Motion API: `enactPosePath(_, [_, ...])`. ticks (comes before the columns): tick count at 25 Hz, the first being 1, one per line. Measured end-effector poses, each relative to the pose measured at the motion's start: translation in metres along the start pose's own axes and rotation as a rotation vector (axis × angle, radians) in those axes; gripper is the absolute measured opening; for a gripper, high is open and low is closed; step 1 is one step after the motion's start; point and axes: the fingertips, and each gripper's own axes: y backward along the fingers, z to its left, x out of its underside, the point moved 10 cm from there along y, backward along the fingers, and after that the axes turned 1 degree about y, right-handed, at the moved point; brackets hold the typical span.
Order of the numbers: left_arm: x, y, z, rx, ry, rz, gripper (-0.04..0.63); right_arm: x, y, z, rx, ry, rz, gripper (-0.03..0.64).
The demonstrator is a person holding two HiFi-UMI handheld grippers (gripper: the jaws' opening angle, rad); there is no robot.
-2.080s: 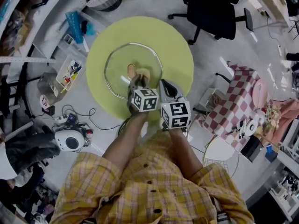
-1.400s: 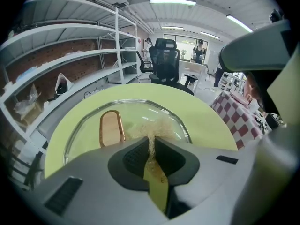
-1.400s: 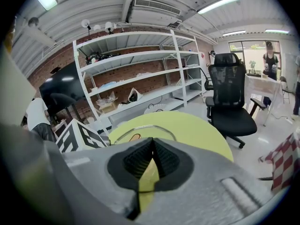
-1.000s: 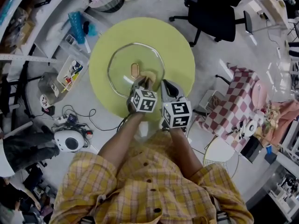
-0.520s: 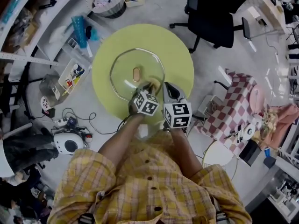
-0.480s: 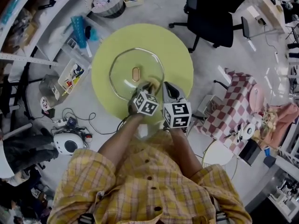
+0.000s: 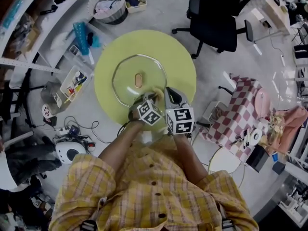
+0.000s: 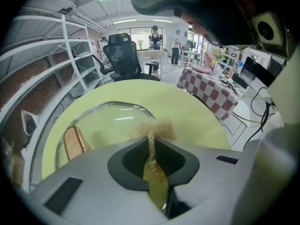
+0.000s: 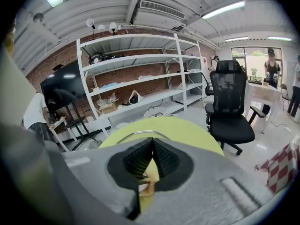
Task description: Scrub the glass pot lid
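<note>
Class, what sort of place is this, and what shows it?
Probably a workshop or lab, not a home kitchen: white metal shelving against a brick wall, an office chair, and cables on the floor.

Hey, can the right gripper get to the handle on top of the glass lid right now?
Probably yes. The handle sits bare in the middle of the lid, and the right gripper hangs near its rim; only the left gripper with the scrubber crowds alongside.

One glass lid [image 7: 138, 79], one scrubber [image 8: 157, 127], one table [image 7: 179, 57], two grippers [image 7: 146, 98] [image 7: 169, 94]
</note>
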Motion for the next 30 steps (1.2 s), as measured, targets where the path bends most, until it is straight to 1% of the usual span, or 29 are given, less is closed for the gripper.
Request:
enactPosePath(3, [-0.005, 0.009, -0.001, 0.016, -0.017, -0.012, 0.041, 0.000, -0.001, 0.001, -0.004, -0.002, -0.001, -0.002])
enactPosePath(6, [0.005, 0.002, -0.004, 0.017, -0.069, 0.012, 0.041, 0.000, -0.002, 0.003, -0.011, -0.005, 0.006, -0.003])
enactPosePath(12, [0.009, 0.007, -0.008, 0.017, -0.161, 0.033, 0.041, -0.002, 0.001, 0.007, -0.013, 0.003, 0.003, -0.003])
enactPosePath(15, [0.008, 0.014, -0.008, 0.026, -0.182, 0.035, 0.041, -0.006, 0.002, 0.009, -0.011, 0.010, -0.003, -0.003])
enactPosePath(21, [0.018, 0.022, -0.005, 0.044, -0.136, 0.034, 0.041, -0.007, 0.001, 0.013, -0.019, 0.023, -0.005, -0.002])
enactPosePath(26, [0.026, 0.030, 0.004, 0.050, -0.071, 0.024, 0.041, -0.005, 0.000, 0.022, -0.037, 0.013, 0.001, -0.003])
enactPosePath(30, [0.030, 0.028, 0.011, 0.066, -0.003, 0.021, 0.041, -0.005, -0.002, 0.028, -0.057, 0.026, 0.001, -0.002])
